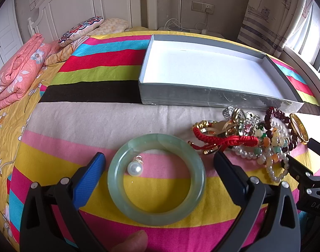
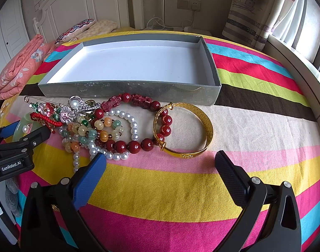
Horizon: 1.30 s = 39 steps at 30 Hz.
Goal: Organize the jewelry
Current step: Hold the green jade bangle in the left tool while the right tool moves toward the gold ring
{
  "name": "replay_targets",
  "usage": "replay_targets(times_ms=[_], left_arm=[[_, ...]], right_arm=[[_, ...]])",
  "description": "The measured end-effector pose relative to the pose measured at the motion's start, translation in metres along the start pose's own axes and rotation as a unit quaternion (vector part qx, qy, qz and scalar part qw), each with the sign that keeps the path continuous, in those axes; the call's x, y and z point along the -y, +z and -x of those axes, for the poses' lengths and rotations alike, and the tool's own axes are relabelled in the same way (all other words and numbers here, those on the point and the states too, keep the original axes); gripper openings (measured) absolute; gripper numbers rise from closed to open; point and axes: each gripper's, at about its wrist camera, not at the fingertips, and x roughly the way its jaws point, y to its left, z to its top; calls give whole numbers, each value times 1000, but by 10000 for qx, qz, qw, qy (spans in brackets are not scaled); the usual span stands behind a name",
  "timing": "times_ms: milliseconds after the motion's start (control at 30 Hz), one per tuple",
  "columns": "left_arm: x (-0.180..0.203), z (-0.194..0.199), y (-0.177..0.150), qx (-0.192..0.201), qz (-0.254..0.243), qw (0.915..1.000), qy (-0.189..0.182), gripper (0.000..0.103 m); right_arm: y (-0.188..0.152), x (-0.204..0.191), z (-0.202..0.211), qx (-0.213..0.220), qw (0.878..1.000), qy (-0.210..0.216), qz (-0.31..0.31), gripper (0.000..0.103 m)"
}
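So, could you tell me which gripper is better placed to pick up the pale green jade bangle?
Left. The left gripper is open astride the pale green jade bangle; the right gripper faces bare bedspread.

Left gripper (image 2: 23,130) partly hides jade bangle (image 2: 18,131), perhaps touching

Light: soft daylight from the window (image 2: 302,21) at far right.
Shadows: faint, under the box (image 2: 128,90) and gripper fingers.
Glare: window blown white.
Focus: sharp centre.
Edges: strong fisheye bending, black corners.
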Motion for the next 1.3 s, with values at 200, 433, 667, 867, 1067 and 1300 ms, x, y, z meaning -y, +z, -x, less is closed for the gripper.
replay_targets(times_ms=[200,433,667,867,1067,1300], left_arm=[[0,0,0,1,-1,10000,1,101],[0,0,0,1,-1,10000,1,101],[0,0,0,1,-1,10000,1,101],[0,0,0,1,-1,10000,2,101],[0,0,0,1,2,10000,4,101],[0,2,-4,-52,-29,10000,-12,101]], right_arm=[[-1,2,2,-4,9997,166,189,99],[-3,2,5,-97,9994,198,268,99],[-4,4,6,-286,9984,281,398,99],[-8,10,10,-333,9982,337,375,99],[-18,10,17,-323,9979,389,408,99],[-32,9,30,-301,9970,596,396,99]])
